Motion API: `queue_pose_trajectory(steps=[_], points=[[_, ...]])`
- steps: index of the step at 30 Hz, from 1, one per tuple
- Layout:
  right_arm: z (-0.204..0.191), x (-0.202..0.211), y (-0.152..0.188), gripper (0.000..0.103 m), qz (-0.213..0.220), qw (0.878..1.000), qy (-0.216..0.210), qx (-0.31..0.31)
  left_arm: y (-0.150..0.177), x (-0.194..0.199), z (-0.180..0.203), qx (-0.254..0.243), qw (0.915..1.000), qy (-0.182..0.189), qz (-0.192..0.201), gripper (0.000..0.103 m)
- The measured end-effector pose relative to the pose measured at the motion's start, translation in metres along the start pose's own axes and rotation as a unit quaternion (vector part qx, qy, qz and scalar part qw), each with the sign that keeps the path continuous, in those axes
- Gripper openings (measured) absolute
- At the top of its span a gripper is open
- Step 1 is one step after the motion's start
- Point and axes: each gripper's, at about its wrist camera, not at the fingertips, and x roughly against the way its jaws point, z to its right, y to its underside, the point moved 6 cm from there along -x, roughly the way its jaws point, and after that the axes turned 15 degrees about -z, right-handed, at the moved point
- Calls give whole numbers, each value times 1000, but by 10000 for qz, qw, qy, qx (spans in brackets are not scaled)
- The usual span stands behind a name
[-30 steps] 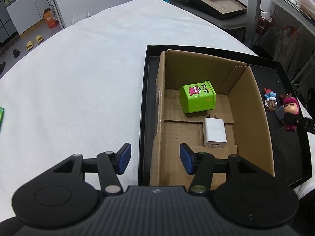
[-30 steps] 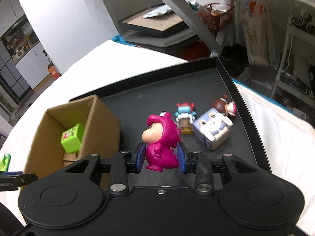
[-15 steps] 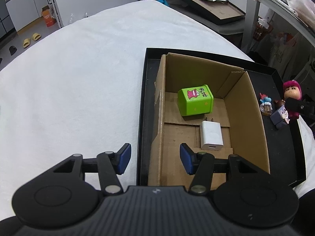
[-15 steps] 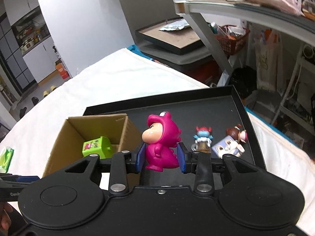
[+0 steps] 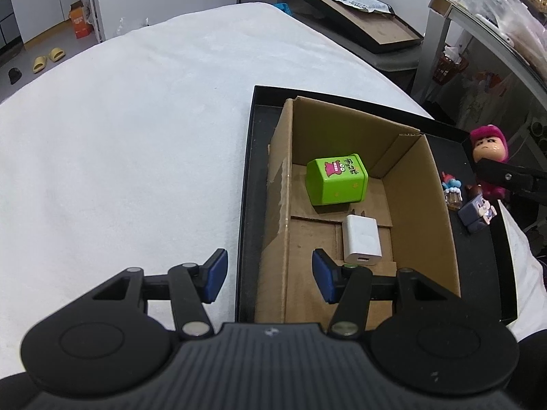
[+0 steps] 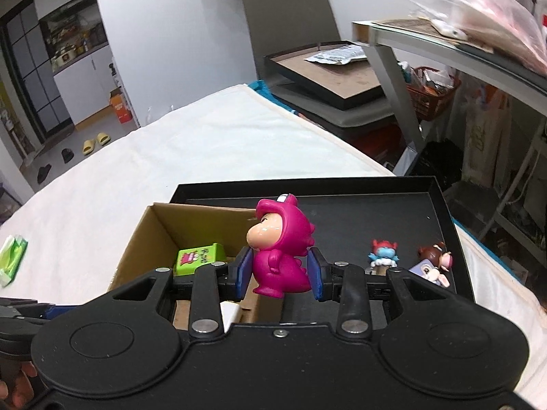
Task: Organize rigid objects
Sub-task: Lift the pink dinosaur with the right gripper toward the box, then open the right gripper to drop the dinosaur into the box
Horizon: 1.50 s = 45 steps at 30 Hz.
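My right gripper is shut on a magenta dinosaur-suit figure, held up in the air over the right wall of the cardboard box. The same figure shows at the right edge of the left wrist view. Inside the cardboard box lie a green cube and a white charger. My left gripper is open and holds nothing, hovering near the box's left front corner. A blue-red small figure and a grey block figure stand on the black tray.
The tray sits on a white cloth-covered table. A green packet lies on the cloth at far left. Another black tray and a metal-legged desk stand beyond the table. A hand shows at the lower left.
My right gripper has lifted the magenta figure off the tray and carried it left toward the box. The left gripper has drawn back slightly and stays open.
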Motion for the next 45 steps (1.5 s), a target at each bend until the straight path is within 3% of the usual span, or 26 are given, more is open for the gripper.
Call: queue_pose_trajectory(steps=[17,22,26,31,36,45], points=[[-47,-6,-1,34,-121,9985,176,508,2,-3,-10,53,9995,326,-10,47],[-60,-14,-2,34,-238,9972,176,689,3,-4,-10,52,9993,365,-56,41],[-68,-24,-2,34,-374,9960,275,764,4,-7,-12,67,9991,396,-148,30],[-68,-34,-3,34,-449,9930,717,823,5,-10,-11,19,9986,489,-196,18],[-66,-35,-7,38,-346,9916,958,799,5,-11,-12,0,9981,582,-199,17],[-48,-26,0,46,-340,9922,1018,636,6,-9,-11,-22,9978,638,-181,14]])
